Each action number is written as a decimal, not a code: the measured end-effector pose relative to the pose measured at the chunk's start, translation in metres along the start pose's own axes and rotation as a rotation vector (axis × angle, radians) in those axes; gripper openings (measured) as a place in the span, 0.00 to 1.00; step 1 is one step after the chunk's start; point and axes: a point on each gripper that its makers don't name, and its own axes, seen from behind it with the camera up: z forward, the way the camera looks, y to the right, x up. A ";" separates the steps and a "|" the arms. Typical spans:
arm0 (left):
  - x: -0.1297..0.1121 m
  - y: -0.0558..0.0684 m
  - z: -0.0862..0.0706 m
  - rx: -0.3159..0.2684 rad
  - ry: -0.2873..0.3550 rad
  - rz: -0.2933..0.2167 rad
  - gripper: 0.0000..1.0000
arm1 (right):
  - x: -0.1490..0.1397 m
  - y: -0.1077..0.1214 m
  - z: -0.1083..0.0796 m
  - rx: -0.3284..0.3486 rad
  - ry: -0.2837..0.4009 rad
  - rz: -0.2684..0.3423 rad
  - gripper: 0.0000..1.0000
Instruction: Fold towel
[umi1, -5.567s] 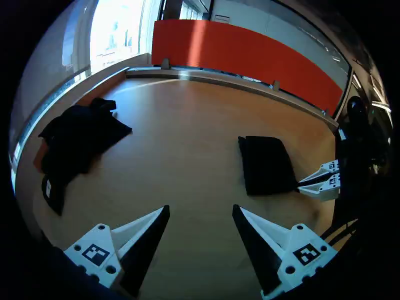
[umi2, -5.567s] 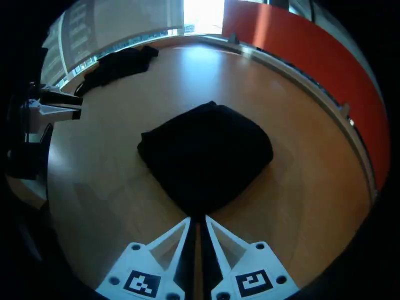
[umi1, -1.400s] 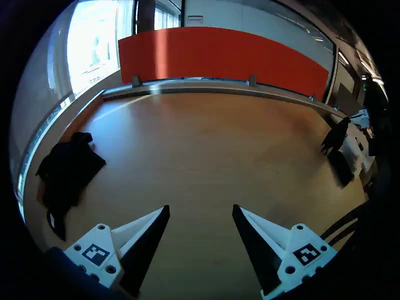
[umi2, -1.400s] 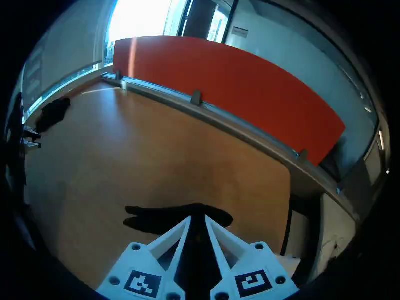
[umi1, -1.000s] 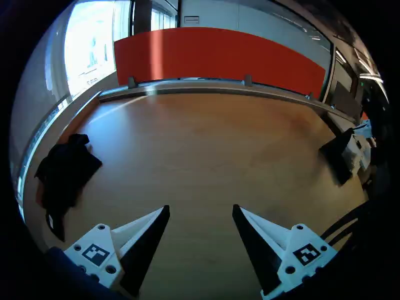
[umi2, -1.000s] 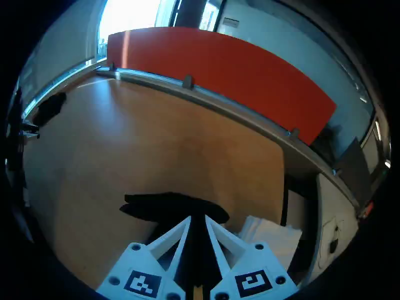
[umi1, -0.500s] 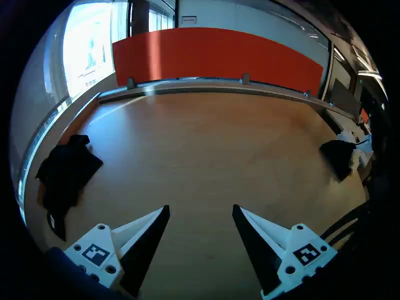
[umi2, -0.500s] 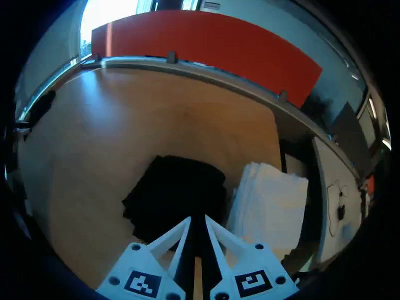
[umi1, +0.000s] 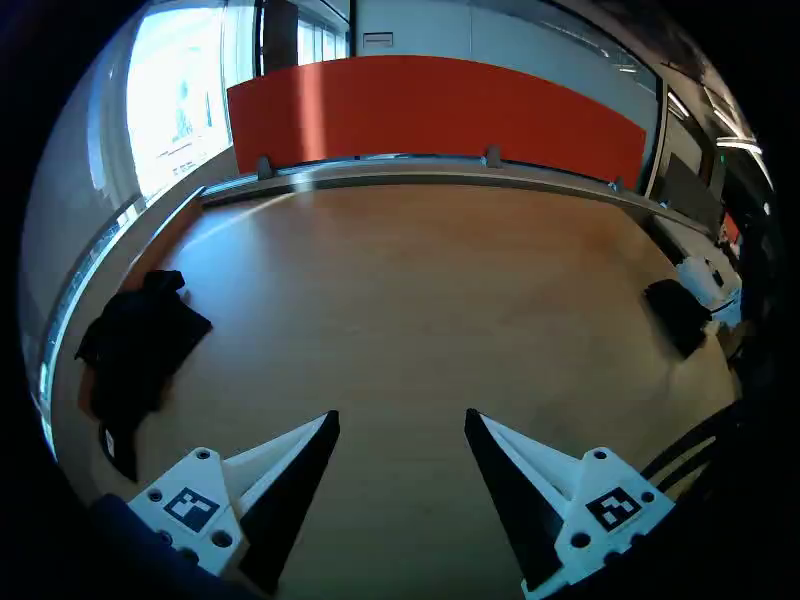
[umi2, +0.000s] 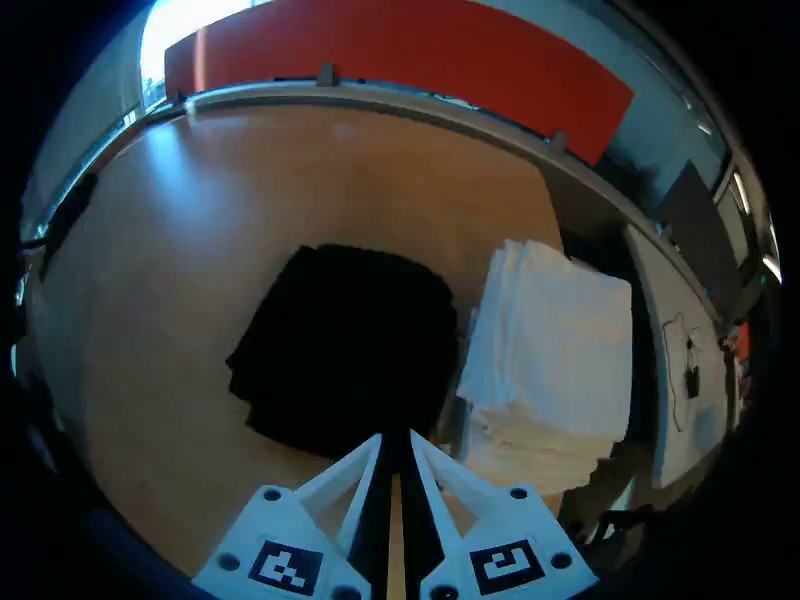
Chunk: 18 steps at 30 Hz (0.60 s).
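The folded black towel (umi2: 345, 350) lies flat on the wooden desk (umi2: 180, 260), well in front of the orange panel (umi2: 420, 50) that stands along the desk's far edge, and nearer to that panel's right end than to its left. It is a rough square of several layers, its edges fairly even and one corner pointing out to the left.

The right claw (umi2: 393, 445) is drawn closed on the towel's near edge. Its two fingers are almost together, with only a thin slit between them, and their tips are pressed into the dark cloth.

Just beside the towel, still farther toward the panel's right end, sits a stack of folded white towels (umi2: 555, 350). It touches or nearly touches the black one along one side; I cannot tell which.

In the left gripper view the same towel (umi1: 678, 312) is a small dark shape far off on the desk (umi1: 420, 280), below the right end of the panel (umi1: 440, 105). The left claw (umi1: 401, 415) stands wide open over bare wood and grips nothing. A crumpled heap of black cloth (umi1: 135, 345) lies toward the panel's left end, well apart from the towel and close to the desk's edge, under a bright window (umi1: 180, 100).
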 end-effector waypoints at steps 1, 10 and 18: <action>0.000 0.000 0.000 0.001 0.000 0.001 0.93 | -0.003 0.001 0.003 -0.004 -0.007 0.004 0.04; -0.004 -0.004 -0.001 0.012 -0.006 0.007 0.93 | -0.024 0.008 0.024 -0.027 -0.058 0.055 0.04; -0.007 -0.004 0.000 0.015 -0.012 0.014 0.93 | -0.031 0.009 0.038 -0.039 -0.086 0.083 0.04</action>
